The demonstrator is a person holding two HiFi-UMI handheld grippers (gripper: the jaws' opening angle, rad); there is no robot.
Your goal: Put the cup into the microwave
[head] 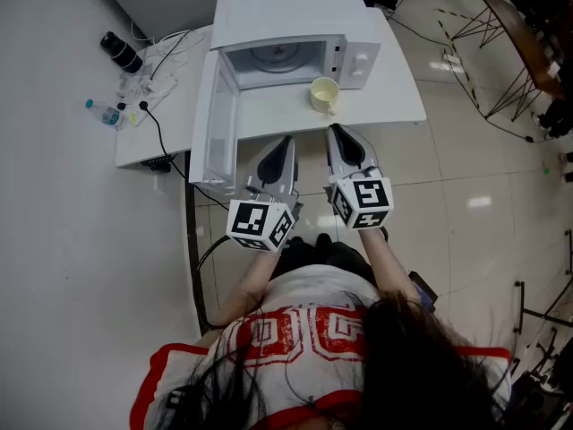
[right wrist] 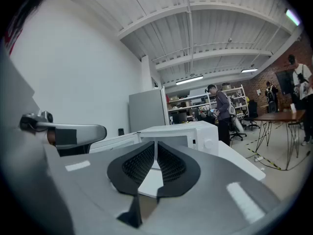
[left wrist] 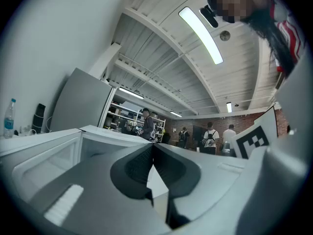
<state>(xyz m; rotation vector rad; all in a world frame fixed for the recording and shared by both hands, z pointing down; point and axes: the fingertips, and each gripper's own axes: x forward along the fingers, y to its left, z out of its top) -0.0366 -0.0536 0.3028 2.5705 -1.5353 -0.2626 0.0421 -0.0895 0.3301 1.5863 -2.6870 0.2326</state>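
On the table (head: pixel 394 83), just outside the microwave's (head: pixel 295 16) open front, the cup (head: pixel 323 93) is standing upright with its mouth facing up. It is looking pale yellow, short and round, with the same pale colour showing inside, and its handle is pointing back toward the person. It is sitting toward the right side of the opening, in front of the control panel, a little apart from the cabinet. The door (head: pixel 218 119) is hanging wide open to the left, and the round turntable (head: pixel 273 58) is showing inside the cavity. Nearer the person, the right gripper (head: pixel 335 130) is hovering level with its tips near the cup but not touching it; its jaws are pressing together with nothing between them. The left gripper (head: pixel 286 141) is floating beside it, just to the right of the door's outer edge, its jaws likewise closed on nothing. By the table's left end, a bottle (head: pixel 102 112) and a black cylinder (head: pixel 121 52) are sitting among cables
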